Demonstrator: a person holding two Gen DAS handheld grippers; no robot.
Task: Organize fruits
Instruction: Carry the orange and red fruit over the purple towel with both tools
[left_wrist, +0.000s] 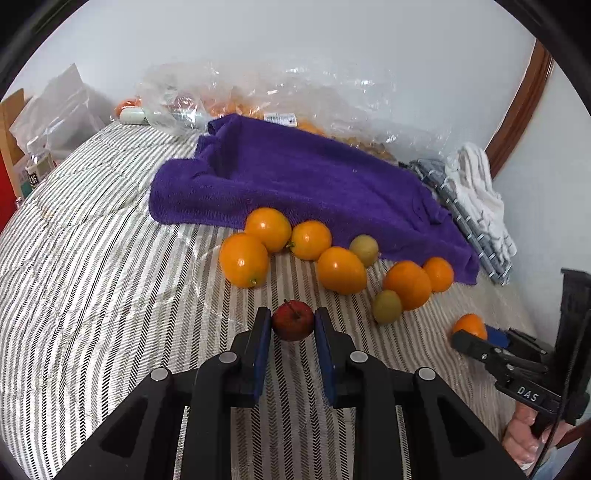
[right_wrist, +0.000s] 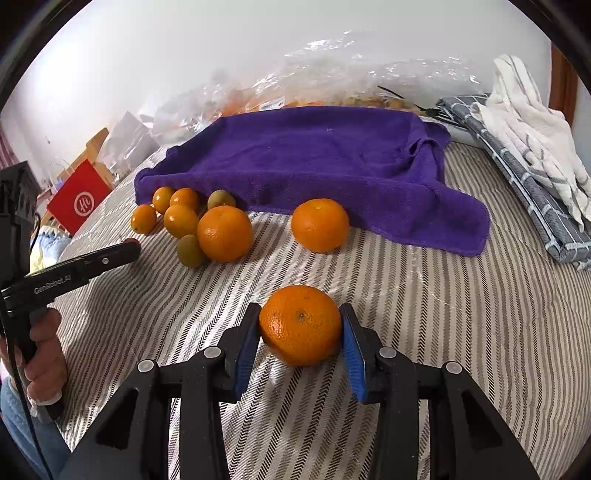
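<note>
Fruits are mid-sort: your left hand-held gripper (left_wrist: 292, 322) pinches the small red apple (left_wrist: 292, 319); your right hand-held gripper (right_wrist: 300, 326) pinches a mandarin (right_wrist: 300, 325); next, likely carry each to its own group.

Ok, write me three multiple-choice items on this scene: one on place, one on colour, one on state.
1. Where does the purple towel lie?
A. behind the loose fruit
B. under the right gripper
C. on the floor

2. What colour is the fruit between the left gripper's fingers?
A. green
B. red
C. orange

3. How does the right gripper stand?
A. wide open, nothing in it
B. out of view
C. shut on an orange

Key: 1 A, the fruit sits along the towel's near edge; 2 B, a small red apple is pinched there; 3 C, both blue pads touch the orange's sides.
</note>
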